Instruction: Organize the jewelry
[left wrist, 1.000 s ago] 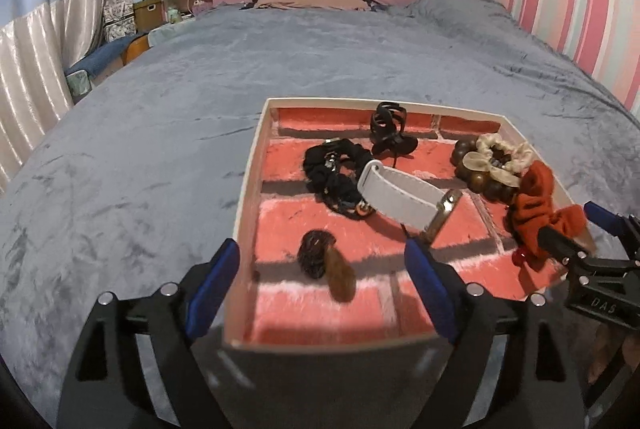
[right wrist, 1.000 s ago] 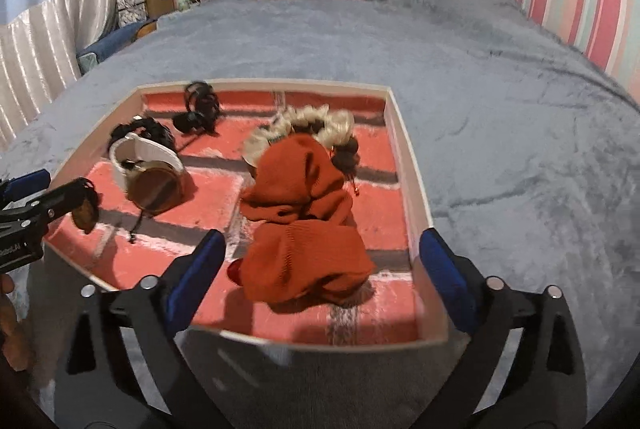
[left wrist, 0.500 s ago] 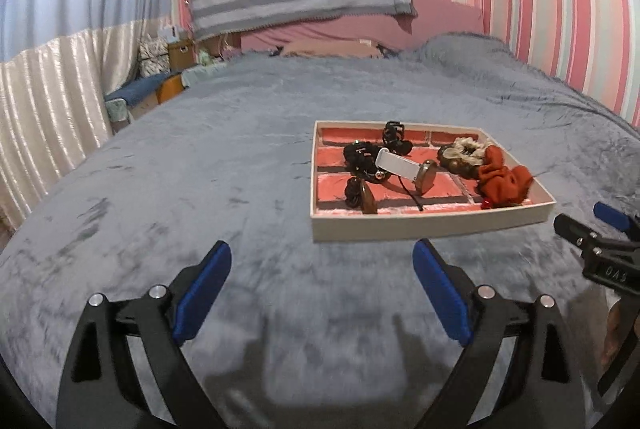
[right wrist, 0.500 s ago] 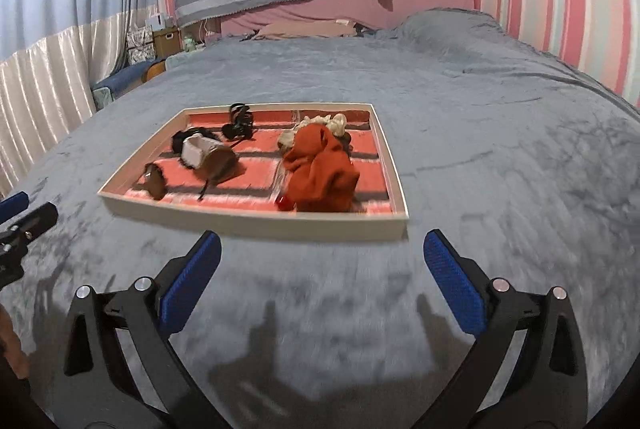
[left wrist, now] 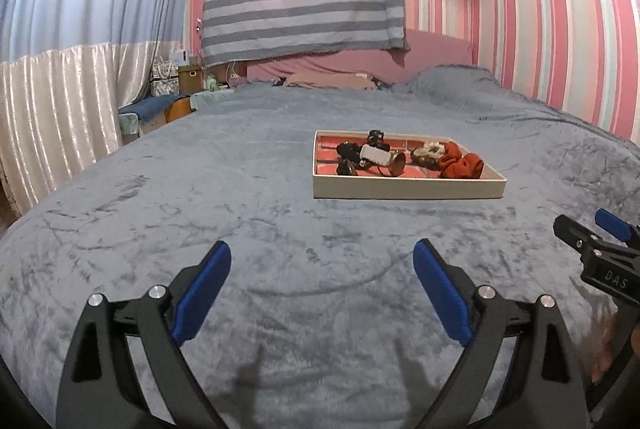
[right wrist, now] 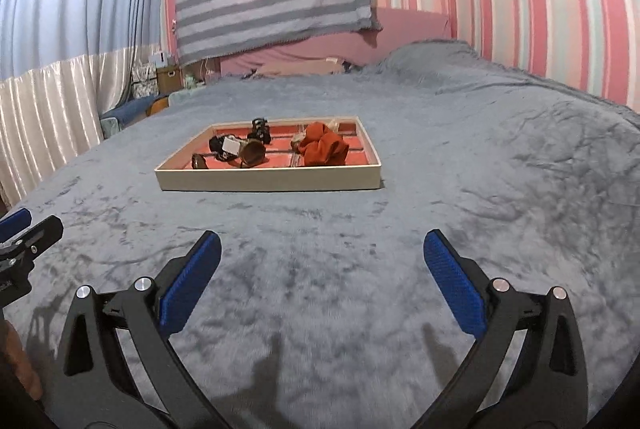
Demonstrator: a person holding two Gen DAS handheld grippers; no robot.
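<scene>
Both grippers, left gripper (left wrist: 322, 289) and right gripper (right wrist: 322, 279), hold their jaws wide apart and empty. Every visible piece lies in the tray (left wrist: 404, 188) on the bed (left wrist: 240, 229), at one o'clock from the left camera; sorting looks finished. Since a second ago, both have backed well away from it.

Letters on the tool

The right tool (left wrist: 612, 249) has the white letters "DAS" on its black side; no other words can be read.
</scene>
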